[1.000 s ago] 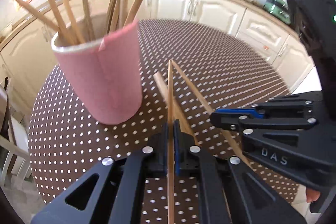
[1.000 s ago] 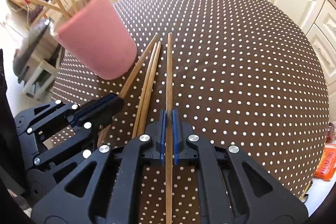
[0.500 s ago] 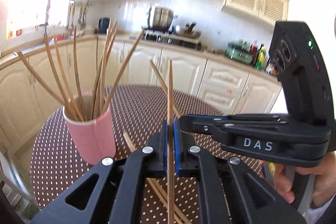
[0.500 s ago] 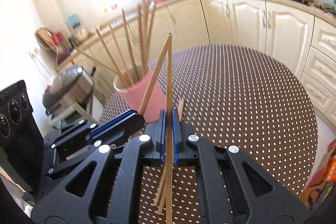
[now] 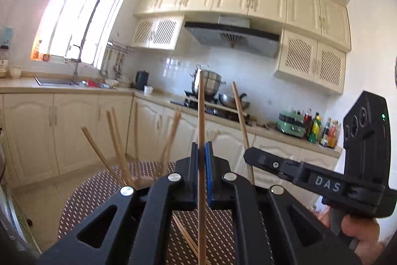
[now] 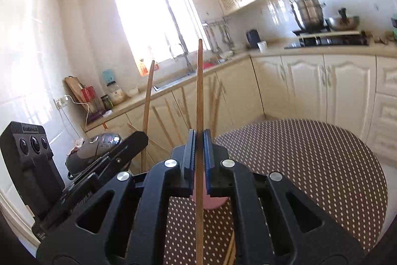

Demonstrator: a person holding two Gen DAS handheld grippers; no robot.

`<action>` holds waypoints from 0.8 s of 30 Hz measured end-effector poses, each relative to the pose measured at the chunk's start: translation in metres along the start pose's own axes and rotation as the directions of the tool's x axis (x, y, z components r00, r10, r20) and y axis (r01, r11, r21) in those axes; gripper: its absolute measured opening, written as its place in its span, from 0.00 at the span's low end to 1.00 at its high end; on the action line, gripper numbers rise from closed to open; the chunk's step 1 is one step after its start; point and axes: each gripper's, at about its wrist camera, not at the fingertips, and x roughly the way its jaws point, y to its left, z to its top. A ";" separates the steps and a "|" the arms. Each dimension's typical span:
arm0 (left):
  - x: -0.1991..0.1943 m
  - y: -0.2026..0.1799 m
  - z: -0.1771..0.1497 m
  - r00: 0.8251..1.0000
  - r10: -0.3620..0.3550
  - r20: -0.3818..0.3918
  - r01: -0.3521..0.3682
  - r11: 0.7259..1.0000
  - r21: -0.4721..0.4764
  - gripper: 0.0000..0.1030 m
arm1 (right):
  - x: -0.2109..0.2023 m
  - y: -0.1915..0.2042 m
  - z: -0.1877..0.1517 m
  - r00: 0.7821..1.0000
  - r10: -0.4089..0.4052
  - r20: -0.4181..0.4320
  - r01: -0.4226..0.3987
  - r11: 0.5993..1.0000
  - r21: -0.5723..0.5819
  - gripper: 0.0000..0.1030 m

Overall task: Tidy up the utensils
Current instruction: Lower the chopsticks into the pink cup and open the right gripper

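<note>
My left gripper (image 5: 201,150) is shut on a wooden chopstick (image 5: 201,111) that points up, lifted above the table. My right gripper (image 6: 199,138) is shut on another wooden chopstick (image 6: 199,81), also upright. In the left wrist view the right gripper (image 5: 250,155) stands close on the right with its chopstick (image 5: 239,113). In the right wrist view the left gripper (image 6: 139,138) is at the left with its chopstick (image 6: 148,96). The pink cup (image 6: 213,200) is mostly hidden behind my fingers; several chopsticks (image 5: 116,138) stick out of it. Loose chopsticks (image 5: 184,235) lie on the table.
The round table has a brown cloth with white dots (image 6: 310,165). Cream kitchen cabinets (image 6: 305,88) and a counter run behind it. A stove with a steel pot (image 5: 208,81) is at the back. A rice cooker (image 6: 94,148) stands at the left.
Both grippers have risen and tilted up from the table, each carrying its chopstick. The views swung from the table and cup up to the kitchen walls.
</note>
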 end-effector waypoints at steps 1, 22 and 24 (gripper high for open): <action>0.000 0.003 0.003 1.000 0.008 0.021 -0.008 1.000 0.003 0.06 | 0.002 0.003 0.001 1.000 0.001 0.021 -0.001 1.000 -0.012 0.06; 0.049 0.046 0.032 0.956 0.112 0.272 -0.115 0.993 -0.004 0.06 | 0.077 0.023 0.024 0.977 0.054 0.208 -0.023 0.989 -0.148 0.07; 0.053 0.044 0.031 0.951 0.116 0.287 -0.123 0.992 0.005 0.06 | 0.081 0.022 0.026 0.974 0.057 0.221 -0.023 0.988 -0.151 0.07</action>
